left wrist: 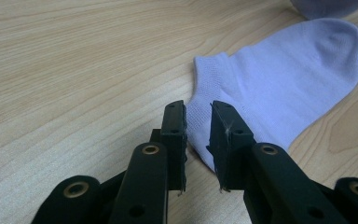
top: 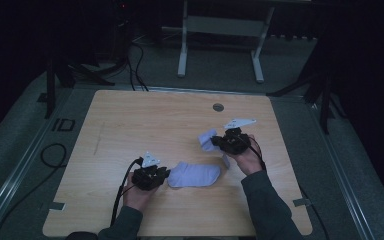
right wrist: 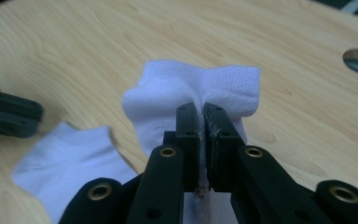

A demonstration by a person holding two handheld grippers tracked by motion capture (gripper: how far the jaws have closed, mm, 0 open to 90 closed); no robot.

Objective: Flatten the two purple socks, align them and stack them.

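While the left hand-held gripper (left wrist: 198,122) rests with jaws apart astride the cuff of the flat sock (left wrist: 279,84) on the tabletop (top: 145,120), the right hand-held gripper (right wrist: 200,122) has clamped the second sock (right wrist: 191,86) and holds it raised, so pairing them seems barely begun.

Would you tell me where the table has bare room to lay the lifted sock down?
The table's far-left half, behind the left claw, is bare, as is the near edge. It is crowded between the flat sock and the right claw holding the other sock.

Bare table (top: 145,120) beyond flat sock (top: 195,175)
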